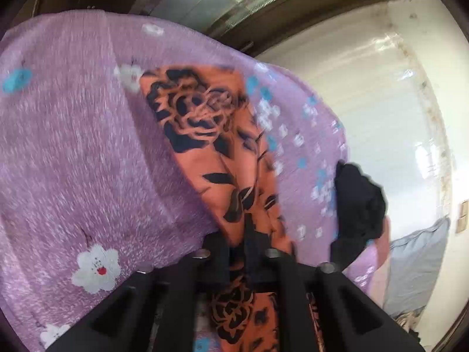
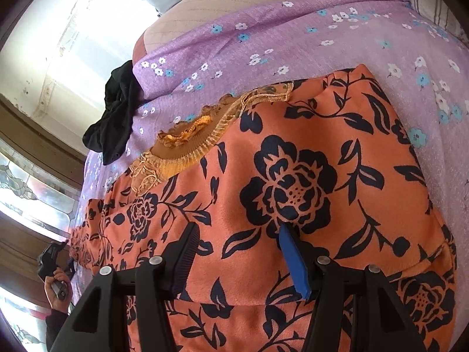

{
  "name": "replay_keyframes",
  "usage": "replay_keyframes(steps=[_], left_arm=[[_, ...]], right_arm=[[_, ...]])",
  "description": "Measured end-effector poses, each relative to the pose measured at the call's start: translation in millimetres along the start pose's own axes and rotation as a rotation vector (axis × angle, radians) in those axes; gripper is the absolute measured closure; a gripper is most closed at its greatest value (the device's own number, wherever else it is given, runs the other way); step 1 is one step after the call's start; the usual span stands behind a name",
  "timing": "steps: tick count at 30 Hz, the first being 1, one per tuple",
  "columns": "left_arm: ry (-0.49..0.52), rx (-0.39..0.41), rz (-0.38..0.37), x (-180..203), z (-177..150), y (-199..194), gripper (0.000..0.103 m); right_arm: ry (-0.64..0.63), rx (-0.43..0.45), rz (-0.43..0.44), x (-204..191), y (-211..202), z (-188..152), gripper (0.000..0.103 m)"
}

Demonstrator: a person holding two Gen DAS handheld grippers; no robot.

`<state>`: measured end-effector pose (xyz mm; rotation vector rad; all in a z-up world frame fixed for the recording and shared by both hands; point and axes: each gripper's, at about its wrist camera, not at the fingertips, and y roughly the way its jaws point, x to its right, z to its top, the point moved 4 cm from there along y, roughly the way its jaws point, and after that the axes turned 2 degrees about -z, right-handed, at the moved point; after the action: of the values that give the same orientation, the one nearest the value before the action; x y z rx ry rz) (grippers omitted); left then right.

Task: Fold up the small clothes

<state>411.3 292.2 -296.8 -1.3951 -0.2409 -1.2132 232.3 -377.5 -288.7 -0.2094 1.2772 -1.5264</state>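
Observation:
An orange garment (image 1: pixel 199 123) with a black rose print lies on a purple flowered sheet (image 1: pixel 73 146). My left gripper (image 1: pixel 237 243) is shut on a bunched end of it, and the fabric runs up away from the jaws. In the right wrist view the garment (image 2: pixel 293 176) spreads wide, with a gold lace collar (image 2: pixel 187 143) at its far edge. My right gripper (image 2: pixel 239 228) stands open just over the flat cloth, jaws wide apart with nothing pinched between them. At the lower left of that view a hand holds the left gripper (image 2: pixel 54 261) at the garment's sleeve end.
A crumpled black cloth (image 2: pixel 117 111) lies at the sheet's edge (image 1: pixel 360 202). A grey pillow (image 1: pixel 419 264) lies beyond it. Bare beige mattress (image 2: pixel 234 6) shows past the sheet (image 2: pixel 263 44), and a striped pillow (image 2: pixel 433 0) lies at the far right. A stained-glass window (image 2: pixel 29 182) flanks the bed.

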Motion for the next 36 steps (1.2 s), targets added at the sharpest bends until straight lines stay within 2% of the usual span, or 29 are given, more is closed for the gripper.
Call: replay_keyframes(steps=[2, 5, 9, 11, 14, 16, 17, 19, 21, 22, 24, 25, 27, 30, 32, 34, 36], left_arm=[[0.082, 0.025, 0.039, 16.5, -3.3, -5.8, 0.097], [0.249, 0.056, 0.015, 63.9, -18.2, -19.4, 0.097], [0.558, 0.032, -0.061, 152.6, -82.7, -43.2, 0.098], [0.687, -0.021, -0.119, 188.4, -131.0, -54.4, 0.098], [0.878, -0.129, -0.183, 228.7, -223.2, -65.9, 0.098], [1.014, -0.227, -0.205, 245.1, -301.3, -66.8, 0.098], [1.063, -0.272, -0.205, 247.1, -329.6, -66.8, 0.097], [1.232, -0.404, -0.185, 242.9, -410.2, -64.6, 0.096], [1.38, -0.49, -0.148, 229.4, -460.5, -68.9, 0.088], [1.445, -0.5, -0.121, 220.7, -478.0, -74.1, 0.085], [1.479, -0.464, -0.101, 210.8, -481.3, -85.7, 0.066], [1.452, -0.444, -0.096, 207.6, -471.6, -90.2, 0.061], [1.353, -0.399, -0.087, 202.7, -442.4, -93.6, 0.047], [1.165, -0.318, -0.087, 197.3, -384.3, -108.4, 0.041], [1.074, -0.27, -0.069, 192.1, -352.1, -109.9, 0.038], [0.981, -0.213, -0.006, 178.2, -315.4, -99.4, 0.035], [0.922, -0.194, 0.069, 163.5, -294.1, -84.5, 0.035]], right_arm=[[-0.003, 0.01, -0.003, -0.6, -1.5, 1.2, 0.043], [-0.011, 0.043, -0.013, -1.6, -8.3, 4.9, 0.043], [0.01, 0.083, -0.003, 0.8, -21.2, 11.0, 0.043], [0.036, 0.106, 0.011, 4.6, -30.0, 15.0, 0.043], [0.075, 0.138, 0.028, 12.5, -42.9, 20.6, 0.043], [0.097, 0.156, 0.035, 17.9, -50.5, 24.0, 0.043], [0.112, 0.17, 0.04, 21.9, -56.2, 26.6, 0.043], [0.133, 0.191, 0.05, 28.3, -65.4, 30.1, 0.043], [0.159, 0.205, 0.059, 35.8, -73.6, 34.0, 0.043], [0.171, 0.208, 0.062, 39.6, -76.9, 35.3, 0.042], [0.199, 0.213, 0.066, 46.8, -82.5, 37.6, 0.037], [0.209, 0.212, 0.072, 49.5, -84.4, 38.0, 0.032], [0.214, 0.201, 0.087, 51.0, -85.3, 38.4, 0.032], [0.172, 0.179, 0.098, 39.5, -80.6, 36.5, 0.032], [0.082, 0.165, 0.093, 19.5, -75.5, 31.4, 0.032], [-0.021, 0.16, 0.082, -1.9, -70.9, 23.7, 0.032], [-0.141, 0.148, 0.077, -29.2, -65.2, 10.9, 0.032]])
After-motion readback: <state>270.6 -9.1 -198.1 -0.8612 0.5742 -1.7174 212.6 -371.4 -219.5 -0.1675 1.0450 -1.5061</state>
